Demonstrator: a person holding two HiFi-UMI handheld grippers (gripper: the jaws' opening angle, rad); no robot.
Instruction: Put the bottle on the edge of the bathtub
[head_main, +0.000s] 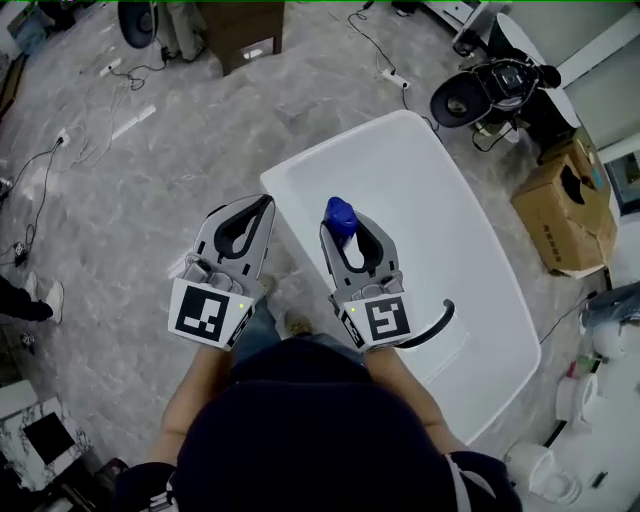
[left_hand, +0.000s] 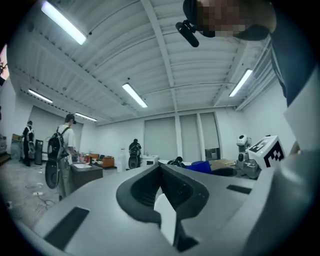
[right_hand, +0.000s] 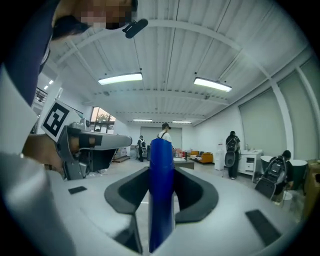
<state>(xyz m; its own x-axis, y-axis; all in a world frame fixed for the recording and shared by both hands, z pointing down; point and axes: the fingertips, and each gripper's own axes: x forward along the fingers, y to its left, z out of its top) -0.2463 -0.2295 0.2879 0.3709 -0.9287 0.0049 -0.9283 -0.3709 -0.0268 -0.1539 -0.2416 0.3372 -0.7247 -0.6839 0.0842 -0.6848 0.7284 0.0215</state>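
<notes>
The right tongs (head_main: 350, 222) are clamped partway open on a blue bottle (head_main: 339, 213), which lies along the gap between the jaws and pokes past their tips. The bottle is held over the white bathtub (head_main: 340, 145), near its rim. Beside them, off the bathtub's rim, the left tongs (head_main: 262, 203) are closed and empty.
</notes>
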